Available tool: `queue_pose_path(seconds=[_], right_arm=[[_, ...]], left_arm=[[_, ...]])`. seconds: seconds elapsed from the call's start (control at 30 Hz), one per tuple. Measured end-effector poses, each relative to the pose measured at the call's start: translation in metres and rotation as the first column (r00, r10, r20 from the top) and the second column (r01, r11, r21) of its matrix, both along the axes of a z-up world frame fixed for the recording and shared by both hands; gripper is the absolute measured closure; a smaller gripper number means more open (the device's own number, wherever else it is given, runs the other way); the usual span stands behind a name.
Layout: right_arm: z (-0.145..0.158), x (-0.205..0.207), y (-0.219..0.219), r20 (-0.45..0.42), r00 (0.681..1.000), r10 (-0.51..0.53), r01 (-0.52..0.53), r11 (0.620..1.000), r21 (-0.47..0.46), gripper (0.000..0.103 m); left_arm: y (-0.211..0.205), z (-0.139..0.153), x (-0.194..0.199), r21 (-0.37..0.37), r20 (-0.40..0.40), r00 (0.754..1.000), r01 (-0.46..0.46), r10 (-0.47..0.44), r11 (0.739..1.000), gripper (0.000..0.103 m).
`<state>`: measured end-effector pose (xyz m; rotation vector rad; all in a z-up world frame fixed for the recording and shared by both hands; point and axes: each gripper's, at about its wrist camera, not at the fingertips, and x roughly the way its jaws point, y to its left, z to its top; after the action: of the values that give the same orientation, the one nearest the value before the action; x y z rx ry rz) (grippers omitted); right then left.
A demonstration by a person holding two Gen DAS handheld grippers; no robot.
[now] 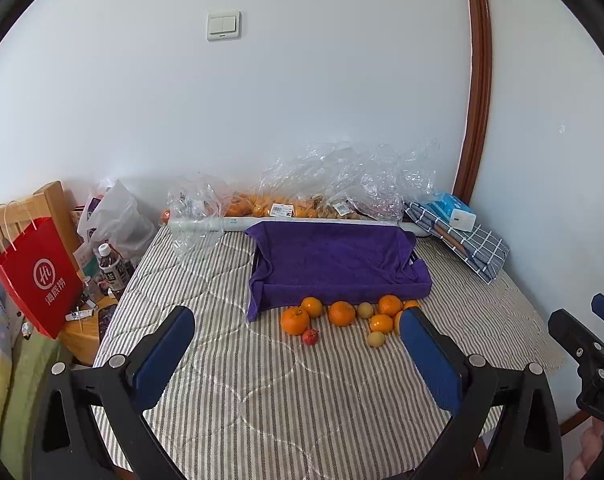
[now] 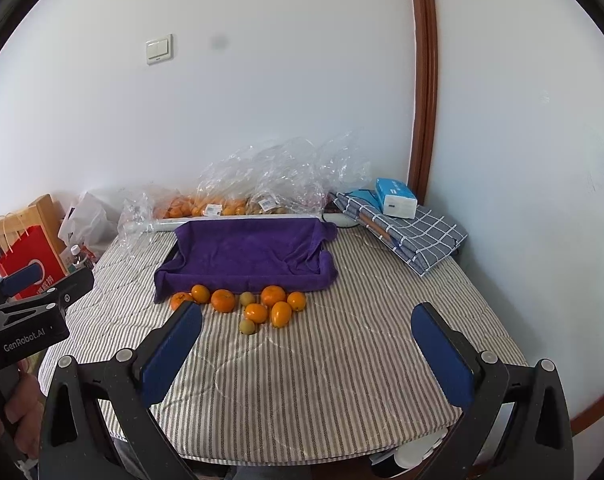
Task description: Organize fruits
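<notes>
Several oranges, two small yellow-green fruits and one small red fruit lie loose on the striped table cover, just in front of a tray draped with a purple towel. My left gripper is open and empty, hovering short of the fruit. My right gripper is open and empty, to the right of and nearer than the fruit. Each gripper shows at the edge of the other's view.
Clear plastic bags with more oranges lie along the wall behind the tray. A folded checked cloth with a tissue box sits at the back right. A red paper bag and bottles stand left of the table.
</notes>
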<state>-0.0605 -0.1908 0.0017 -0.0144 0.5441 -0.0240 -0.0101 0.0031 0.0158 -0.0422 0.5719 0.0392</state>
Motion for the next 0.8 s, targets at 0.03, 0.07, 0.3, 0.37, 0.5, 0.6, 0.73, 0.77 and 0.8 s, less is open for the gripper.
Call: queue_pose_path(seconds=[0.03,0.07,0.3,0.37,0.5,0.6,0.73,0.77,0.8], right_arm=[[0.0000,-0.0001,0.0006,0.000,1.000,0.000,0.000,1.000,-0.001,0.000],[0.0000,-0.0005,0.0008,0.001,1.000,0.000,0.000,1.000,0.000,0.000],[-0.0016,0.0000,0.0004,0.000,1.000,0.002,-0.002,1.000,0.010,0.000],[-0.0023,0.0001,-0.0008,-0.003,1.000,0.002,-0.002,1.000,0.011,0.000],[-0.0026,0.0000,0.0001,-0.004,1.000,0.007,-0.006,1.000,0.009,0.000],[-0.0035,0.0002,0.0002,-0.002,1.000,0.008,-0.008,1.000,0.010,0.000],[-0.0056,0.0004,0.0000,-0.001,1.000,0.005,-0.005,1.000,0.003,0.000],[-0.0058,0.0007,-0.0003,-0.003,1.000,0.003,-0.003,1.000,0.006,0.000],[-0.0062,0.0006,-0.0007,-0.005,1.000,0.005,-0.005,1.000,0.012,0.000]], left_arm=[[-0.0003,0.0003,0.0004,0.001,-0.001,1.000,0.001,-0.001,1.000,0.000],[-0.0005,0.0004,0.0004,0.002,0.000,1.000,0.000,0.000,1.000,0.000],[0.0007,0.0017,0.0015,-0.001,0.003,1.000,-0.010,0.010,1.000,0.000],[0.0019,0.0011,0.0012,-0.004,0.001,1.000,-0.014,0.014,1.000,0.000],[0.0053,0.0002,0.0004,-0.013,0.000,1.000,-0.015,0.015,1.000,0.000],[0.0061,0.0005,-0.0003,-0.011,0.003,1.000,-0.016,0.016,1.000,0.000],[0.0064,0.0010,0.0000,-0.016,0.000,1.000,-0.012,0.012,1.000,0.000],[0.0066,0.0012,-0.0001,-0.014,0.001,1.000,-0.013,0.013,1.000,0.000],[0.0067,0.0013,0.0003,-0.013,0.001,1.000,-0.014,0.014,1.000,0.000]])
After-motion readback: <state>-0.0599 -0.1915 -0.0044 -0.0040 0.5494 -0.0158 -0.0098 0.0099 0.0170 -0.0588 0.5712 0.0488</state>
